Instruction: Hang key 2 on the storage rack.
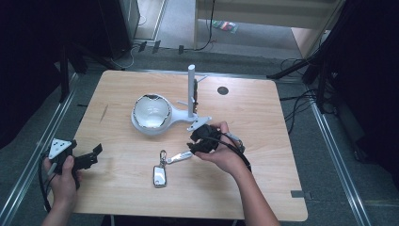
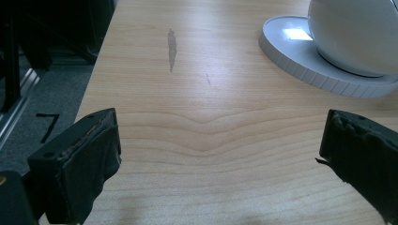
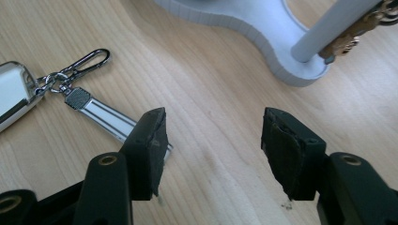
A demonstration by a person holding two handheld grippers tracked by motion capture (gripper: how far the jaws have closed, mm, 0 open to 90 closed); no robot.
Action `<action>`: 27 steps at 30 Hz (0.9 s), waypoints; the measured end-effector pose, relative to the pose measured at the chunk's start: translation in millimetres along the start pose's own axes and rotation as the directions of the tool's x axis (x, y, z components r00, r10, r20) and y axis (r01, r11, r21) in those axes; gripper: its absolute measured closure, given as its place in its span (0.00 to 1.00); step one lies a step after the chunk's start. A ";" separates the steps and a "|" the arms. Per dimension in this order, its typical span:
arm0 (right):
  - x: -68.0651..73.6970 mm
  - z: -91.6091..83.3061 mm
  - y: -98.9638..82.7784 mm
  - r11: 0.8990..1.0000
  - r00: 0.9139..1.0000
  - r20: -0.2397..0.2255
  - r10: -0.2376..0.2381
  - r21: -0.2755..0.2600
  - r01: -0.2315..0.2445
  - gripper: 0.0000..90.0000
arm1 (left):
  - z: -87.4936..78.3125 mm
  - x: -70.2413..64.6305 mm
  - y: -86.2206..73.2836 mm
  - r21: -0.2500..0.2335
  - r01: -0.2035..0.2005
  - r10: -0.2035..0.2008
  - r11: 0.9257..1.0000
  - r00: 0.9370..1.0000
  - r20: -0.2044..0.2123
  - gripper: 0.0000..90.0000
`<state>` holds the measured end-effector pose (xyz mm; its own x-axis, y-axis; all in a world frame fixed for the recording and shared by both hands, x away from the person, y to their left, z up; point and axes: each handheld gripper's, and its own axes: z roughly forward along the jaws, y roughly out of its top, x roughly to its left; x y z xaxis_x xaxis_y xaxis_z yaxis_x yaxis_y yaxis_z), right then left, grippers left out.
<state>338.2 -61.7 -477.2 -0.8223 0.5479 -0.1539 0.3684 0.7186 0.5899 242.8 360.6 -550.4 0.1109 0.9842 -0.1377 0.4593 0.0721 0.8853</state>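
Item: key fob set (image 1: 160, 175), lying flat on the wooden table (image 1: 263, 122) near the person's edge. It comprises a silver fob body (image 3: 11, 93), a ring with carabiner clip (image 3: 91, 58), and a striped metal strap tag (image 3: 105, 117) reaching toward the right gripper.

Item: white key stand (image 1: 155, 115), mid-table. A round dish holds a glossy bowl-like insert; a neck leads to an upright post (image 1: 191, 89) with pegs. One brass-coloured key (image 3: 349, 42) hangs at the post.

Item: right gripper (image 1: 201, 141), held low over the table between the stand's post and the fob set. Its jaws stand partly apart with only bare wood between them; the pads (image 3: 152, 140) grip nothing, though one jaw lies over the end of the strap tag.

Item: left gripper (image 1: 87, 157), at the table's left edge, well apart from the work. Its jaws stand wide with nothing between them.

Status, as judged: the fob set lies on the table, neither hung on the stand nor gripped. Grasping, lifting and hooking it onto a peg would all remain.
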 end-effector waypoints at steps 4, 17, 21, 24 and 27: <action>2.8 5.4 -2.2 1.000 1.000 -0.014 0.008 0.006 -0.008 0.47 | -0.2 0.3 -0.1 -0.001 0.003 -0.003 1.000 1.000 0.001 0.00; 6.5 9.0 -1.8 1.000 0.998 -0.063 -0.008 0.006 0.008 0.45 | -0.2 0.3 -0.1 -0.002 0.003 -0.003 1.000 1.000 -0.002 0.00; 7.9 10.0 -2.2 1.000 0.997 -0.076 -0.021 0.015 0.022 0.45 | -0.2 0.2 -0.1 0.000 0.004 -0.004 1.000 1.000 0.001 0.00; 9.3 12.2 -2.4 0.999 0.995 -0.094 -0.036 0.019 0.038 0.45 | -0.2 0.3 0.0 0.003 0.003 -0.003 1.000 1.000 0.001 0.00; 11.6 16.2 -3.1 0.998 0.992 -0.114 -0.055 0.030 0.059 0.46 | -0.1 0.3 0.0 0.003 0.003 -0.003 1.000 1.000 0.001 0.00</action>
<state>334.6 -50.6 -493.6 -0.8855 0.4550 -0.0944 0.3323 0.7620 0.5558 242.7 360.9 -550.3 0.1103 0.9839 -0.1409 0.4625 0.0747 0.8835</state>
